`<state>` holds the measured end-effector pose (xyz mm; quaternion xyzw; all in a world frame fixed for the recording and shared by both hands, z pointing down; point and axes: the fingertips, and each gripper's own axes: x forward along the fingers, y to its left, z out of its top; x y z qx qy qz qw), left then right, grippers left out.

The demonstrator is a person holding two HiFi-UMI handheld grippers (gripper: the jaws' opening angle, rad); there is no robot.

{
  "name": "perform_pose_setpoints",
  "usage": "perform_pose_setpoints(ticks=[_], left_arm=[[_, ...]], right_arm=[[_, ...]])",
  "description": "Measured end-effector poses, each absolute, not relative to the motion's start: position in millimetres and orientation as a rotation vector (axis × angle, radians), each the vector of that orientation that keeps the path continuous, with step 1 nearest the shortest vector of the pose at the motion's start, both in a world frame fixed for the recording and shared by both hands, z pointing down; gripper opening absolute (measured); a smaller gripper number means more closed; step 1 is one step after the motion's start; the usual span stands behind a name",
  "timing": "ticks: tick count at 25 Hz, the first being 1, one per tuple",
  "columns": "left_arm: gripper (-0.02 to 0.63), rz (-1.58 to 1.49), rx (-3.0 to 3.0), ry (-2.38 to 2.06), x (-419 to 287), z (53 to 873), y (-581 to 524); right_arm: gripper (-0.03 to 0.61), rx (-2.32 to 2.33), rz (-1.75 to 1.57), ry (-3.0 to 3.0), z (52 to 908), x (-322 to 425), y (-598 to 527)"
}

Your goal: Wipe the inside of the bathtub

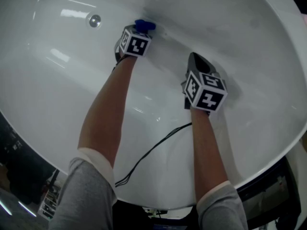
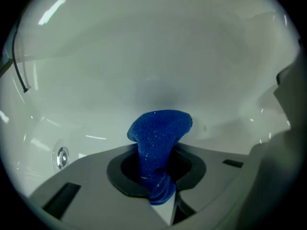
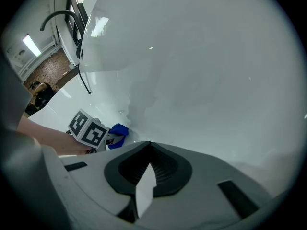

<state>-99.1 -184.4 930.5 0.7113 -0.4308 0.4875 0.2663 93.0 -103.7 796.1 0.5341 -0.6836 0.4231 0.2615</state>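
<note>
Inside the shiny white bathtub [image 1: 249, 42], both grippers are down low, each held by a bare arm w/ a grey sleeve. The L gripper [image 2: 157, 188] is clamped tight on a blue knitted cloth [image 2: 160, 128]. The cloth sticks out in front of the jaws & fans out into a puffy end. That end is right at the tub's far inner side, a bit to the right of the small round silver fitting [image 1: 95, 20]. Can't tell if the cloth touches the tub. The R gripper [image 3: 143, 188] is off to the right of the L one, nearer the person, over the tub's smooth inside. Its jaws are squeezed together w/ nothing between them. A thin black cable [image 1: 153, 150] runs across the tub's near side between the two arms.
</note>
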Motion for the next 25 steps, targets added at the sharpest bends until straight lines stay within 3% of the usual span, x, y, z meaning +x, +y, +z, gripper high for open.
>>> perform_pose_setpoints(ticks=[14, 25], left_arm=[[0.077, 1.312, 2.093, -0.935, 24.4, 928.3, -140.0], [0.077, 1.211, 1.904, -1.228, -67.7, 907.9, -211.8]], right_arm=[[0.009, 1.485, 1.141, -1.81, 794.2, 105.5, -105.2], [0.009, 1.476, 1.135, -1.812, 787.8, 105.0, -104.0]])
